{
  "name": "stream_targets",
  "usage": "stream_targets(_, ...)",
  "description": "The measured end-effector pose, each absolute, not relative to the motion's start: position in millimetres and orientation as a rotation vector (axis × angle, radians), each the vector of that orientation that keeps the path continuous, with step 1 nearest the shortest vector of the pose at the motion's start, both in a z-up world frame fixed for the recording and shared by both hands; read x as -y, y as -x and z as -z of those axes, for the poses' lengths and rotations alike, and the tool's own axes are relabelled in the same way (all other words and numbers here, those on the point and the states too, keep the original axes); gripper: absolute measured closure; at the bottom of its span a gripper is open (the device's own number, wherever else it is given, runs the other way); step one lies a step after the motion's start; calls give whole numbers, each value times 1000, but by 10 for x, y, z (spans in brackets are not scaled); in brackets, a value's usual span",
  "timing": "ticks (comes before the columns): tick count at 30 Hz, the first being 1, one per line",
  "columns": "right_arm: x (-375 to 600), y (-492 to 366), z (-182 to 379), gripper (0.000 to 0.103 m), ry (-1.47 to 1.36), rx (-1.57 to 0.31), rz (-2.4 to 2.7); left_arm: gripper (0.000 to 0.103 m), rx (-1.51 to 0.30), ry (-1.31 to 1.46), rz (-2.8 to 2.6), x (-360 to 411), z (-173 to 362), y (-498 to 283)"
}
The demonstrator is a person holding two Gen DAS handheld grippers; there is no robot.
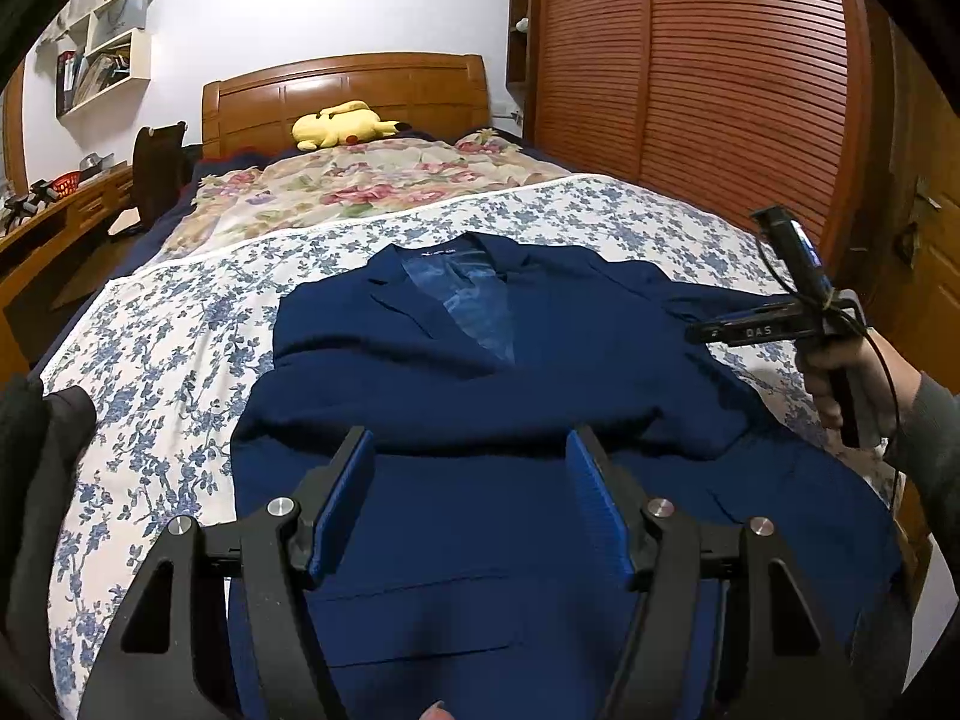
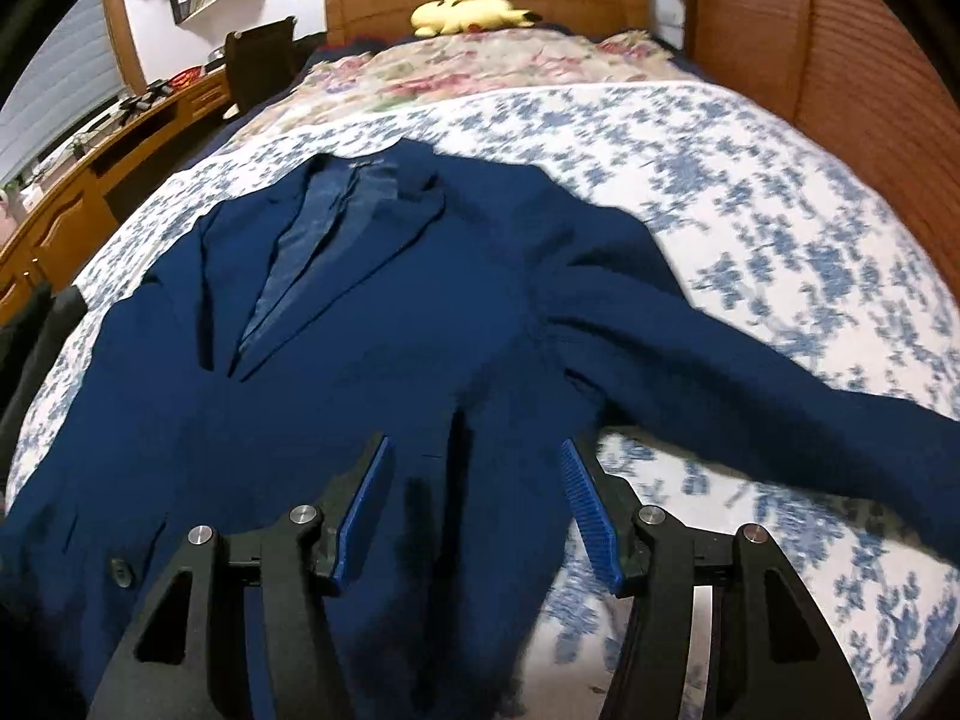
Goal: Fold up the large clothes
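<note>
Your navy blazer (image 1: pixel 480 360) lies on the floral sheet (image 1: pixel 180 330); wooden headboard (image 1: pixel 348 90), louvred wardrobe (image 1: pixel 720 90) behind. Left gripper (image 1: pixel 471 480) and right gripper (image 2: pixel 474 492) both gape, holding nothing.

Bedroom: white wall (image 1: pixel 312 6), wooden headboard (image 1: pixel 345 90), slatted wooden wardrobe (image 1: pixel 720 84) on the right, white shelves (image 1: pixel 105 42) and wooden desk (image 1: pixel 60 210) on the left. Floral bedspread (image 1: pixel 180 324); yellow plush (image 1: pixel 342 123) by headboard.

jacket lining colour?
Lighter, shiny blue lining against the navy jacket; clearest in the right wrist view.
</note>
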State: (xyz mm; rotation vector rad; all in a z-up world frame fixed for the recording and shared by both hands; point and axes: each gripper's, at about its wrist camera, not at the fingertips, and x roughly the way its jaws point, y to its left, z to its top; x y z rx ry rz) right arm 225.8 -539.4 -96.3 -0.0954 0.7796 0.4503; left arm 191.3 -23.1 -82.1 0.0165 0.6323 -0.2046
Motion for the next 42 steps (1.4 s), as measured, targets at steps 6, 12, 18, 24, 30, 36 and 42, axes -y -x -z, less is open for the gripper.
stream_targets(6, 5139, -2391, 1147, 73, 121, -878, -498, 36, -646, -23, 209, 236, 851, -1926)
stream_targets(12, 5003, -2113, 974, 98, 202, -757, -527, 36, -635, -6, 200, 145, 804, -1893)
stream_targets(18, 5138, -1502, 436, 99, 188, -507, -517, 36, -614, 18, 189, -3, 738, -1828)
stream_targets(24, 5152, -672, 503, 99, 224, -438, -608, 36, -583, 28, 187, -141, 649, -1725)
stream_targets(30, 5267, -109, 915, 99, 177, -487, -654, 36, -573, 42, 188, -267, 625, -1656)
stream_targets(36, 5268, 116, 1114, 99, 183, -546, -683, 36, -567, 47, 187, -333, 610, -1614)
stream_targets(42, 5200, 201, 1224, 99, 193, -611, -679, 36, -569, 46, 196, -330, 615, -1596)
